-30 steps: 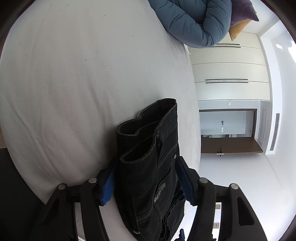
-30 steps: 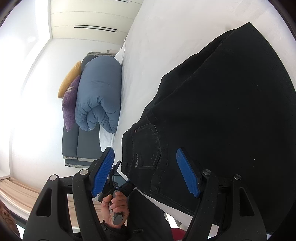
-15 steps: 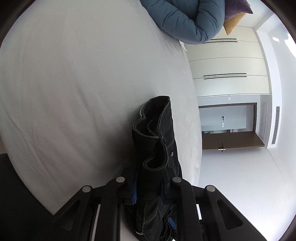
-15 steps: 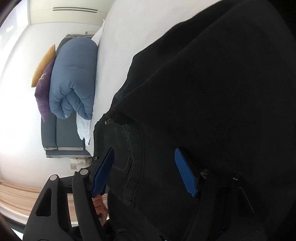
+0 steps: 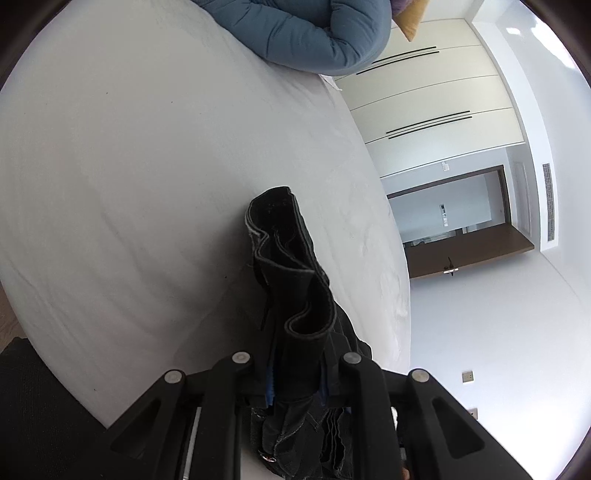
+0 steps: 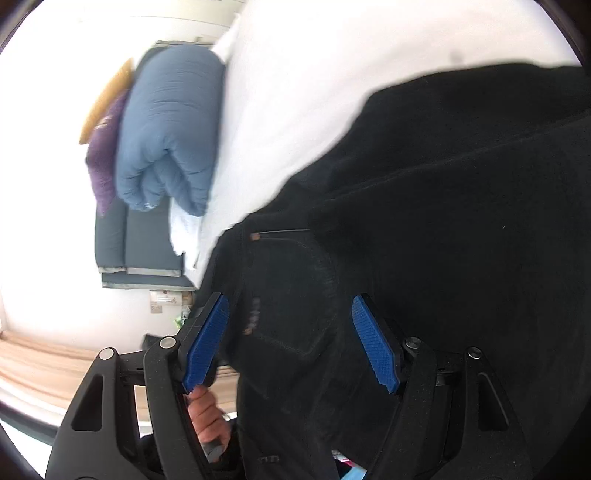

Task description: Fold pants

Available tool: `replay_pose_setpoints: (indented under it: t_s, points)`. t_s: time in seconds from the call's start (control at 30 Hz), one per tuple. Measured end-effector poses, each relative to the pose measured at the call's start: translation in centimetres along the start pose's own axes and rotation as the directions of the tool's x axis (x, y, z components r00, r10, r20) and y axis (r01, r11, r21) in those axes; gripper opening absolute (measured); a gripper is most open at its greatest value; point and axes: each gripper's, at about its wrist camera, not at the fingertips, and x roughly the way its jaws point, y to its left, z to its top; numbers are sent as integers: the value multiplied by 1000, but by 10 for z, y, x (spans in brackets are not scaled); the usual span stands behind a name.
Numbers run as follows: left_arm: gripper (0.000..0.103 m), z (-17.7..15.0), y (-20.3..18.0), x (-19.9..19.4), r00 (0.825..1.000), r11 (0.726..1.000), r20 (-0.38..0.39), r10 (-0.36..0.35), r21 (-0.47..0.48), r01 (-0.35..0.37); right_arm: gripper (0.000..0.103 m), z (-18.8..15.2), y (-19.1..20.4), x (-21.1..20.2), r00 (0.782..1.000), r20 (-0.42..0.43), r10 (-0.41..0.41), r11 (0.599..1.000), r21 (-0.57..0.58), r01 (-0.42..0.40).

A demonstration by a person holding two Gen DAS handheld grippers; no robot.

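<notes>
The black pants (image 6: 443, 206) lie on the white bed (image 6: 295, 92), filling most of the right wrist view, with a back pocket (image 6: 288, 291) between my fingers. My right gripper (image 6: 291, 339) is open just over the pocket area, its blue pads (image 6: 375, 343) apart and holding nothing. My left gripper (image 5: 295, 384) is shut on the bunched waistband of the pants (image 5: 291, 266), which stands up in folds above the white sheet (image 5: 129, 166).
A rolled blue duvet (image 5: 306, 33) with purple and yellow pillows (image 6: 105, 155) lies at the head of the bed. White wardrobe doors (image 5: 436, 96) and a doorway (image 5: 458, 221) stand beyond the bed's edge. A hand (image 6: 207, 417) on the left gripper's handle shows low in the right wrist view.
My left gripper closed on the waistband and now pinches it tight. My right gripper moved closer over the pants and stayed open.
</notes>
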Motion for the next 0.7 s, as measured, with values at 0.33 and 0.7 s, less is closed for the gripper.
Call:
replay_pose_setpoints:
  t_s: [0.33, 0.7]
  points:
    - [17, -11, -65, 6, 1000, 978, -6, -1, 208, 2, 50, 0, -27, -4, 995, 95, 24, 1000, 17, -26]
    - [17, -71, -149, 29, 997, 855, -64, 44, 518, -5, 85, -7, -5, -41, 978, 169, 125, 991, 34, -133]
